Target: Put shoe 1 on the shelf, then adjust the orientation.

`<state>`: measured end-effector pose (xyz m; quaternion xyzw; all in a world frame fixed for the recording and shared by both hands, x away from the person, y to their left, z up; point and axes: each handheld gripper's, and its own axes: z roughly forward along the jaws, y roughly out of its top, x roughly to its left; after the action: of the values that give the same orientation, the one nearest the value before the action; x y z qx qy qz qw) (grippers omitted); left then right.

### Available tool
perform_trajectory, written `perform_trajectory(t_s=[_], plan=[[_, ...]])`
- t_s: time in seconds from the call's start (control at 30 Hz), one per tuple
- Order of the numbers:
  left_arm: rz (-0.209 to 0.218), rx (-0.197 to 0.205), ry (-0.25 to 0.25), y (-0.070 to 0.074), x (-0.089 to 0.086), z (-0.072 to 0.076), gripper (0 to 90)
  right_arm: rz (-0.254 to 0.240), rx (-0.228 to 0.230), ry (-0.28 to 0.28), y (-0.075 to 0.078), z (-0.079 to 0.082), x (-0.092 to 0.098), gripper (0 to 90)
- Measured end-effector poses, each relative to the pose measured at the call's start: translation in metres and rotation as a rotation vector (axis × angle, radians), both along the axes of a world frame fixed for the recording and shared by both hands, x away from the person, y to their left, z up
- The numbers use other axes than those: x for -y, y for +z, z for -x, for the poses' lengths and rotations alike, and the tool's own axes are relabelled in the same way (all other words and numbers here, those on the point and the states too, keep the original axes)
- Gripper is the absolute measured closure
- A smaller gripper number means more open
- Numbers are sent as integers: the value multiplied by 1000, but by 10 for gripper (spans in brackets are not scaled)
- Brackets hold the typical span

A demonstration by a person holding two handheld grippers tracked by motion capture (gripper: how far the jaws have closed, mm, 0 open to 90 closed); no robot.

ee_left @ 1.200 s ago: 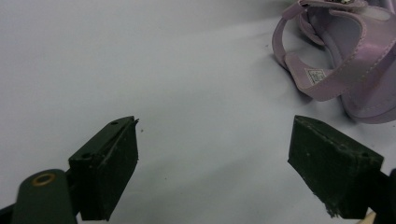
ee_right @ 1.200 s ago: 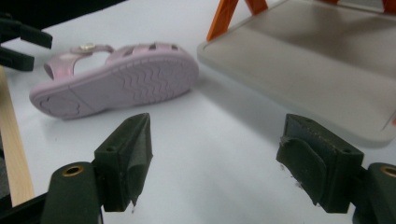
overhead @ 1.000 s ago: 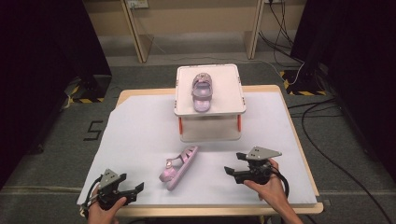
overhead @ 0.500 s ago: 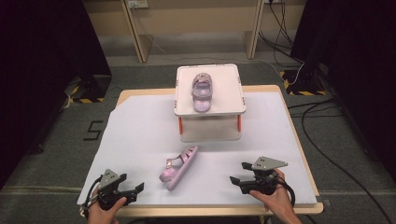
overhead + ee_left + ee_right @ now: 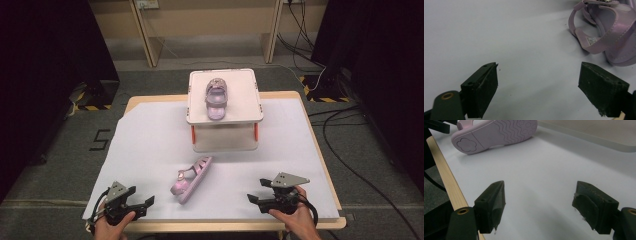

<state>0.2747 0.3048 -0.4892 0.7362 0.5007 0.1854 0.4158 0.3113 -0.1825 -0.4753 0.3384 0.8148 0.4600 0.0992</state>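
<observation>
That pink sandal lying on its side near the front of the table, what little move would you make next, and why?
Probably ease the left hand-held gripper forward and to the right toward the pink sandal. Its jaws stand wide open and hold nothing, and the sandal lies close ahead of it on the white sheet, tipped on its side. The matching sandal already sits on the raised white stand, so this one likely goes there too.

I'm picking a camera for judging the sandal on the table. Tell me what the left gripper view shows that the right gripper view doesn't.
Left gripper view alone: the sandal's straps, heel strap and a small label inside, seen from its upper side. Right gripper view alone: the sandal's wavy-treaded sole with a flower print on the heel, the table's wooden edge, and a white platform's edge. Both: an open claw over the white sheet, holding nothing.
</observation>
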Motion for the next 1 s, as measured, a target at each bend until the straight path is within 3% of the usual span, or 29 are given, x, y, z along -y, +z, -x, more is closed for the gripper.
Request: perform_trajectory(t_s=[0.4, 0.5, 0.67, 0.9, 1.0], plan=[[-4, -3, 3, 0, 0, 1, 155, -5, -2, 43, -1, 0, -19, 259], [-8, -1, 0, 0, 0, 1, 155, 1, 6, 95, 1, 0, -38, 259], [-11, -2, -2, 0, 0, 1, 155, -16, 17, 133, 4, -2, -59, 260], [-6, 2, -1, 0, 0, 2, 155, -35, 43, 210, 14, -9, -110, 278], [-7, 3, -2, 0, 0, 2, 155, -40, 55, 231, 18, -11, -123, 283]])
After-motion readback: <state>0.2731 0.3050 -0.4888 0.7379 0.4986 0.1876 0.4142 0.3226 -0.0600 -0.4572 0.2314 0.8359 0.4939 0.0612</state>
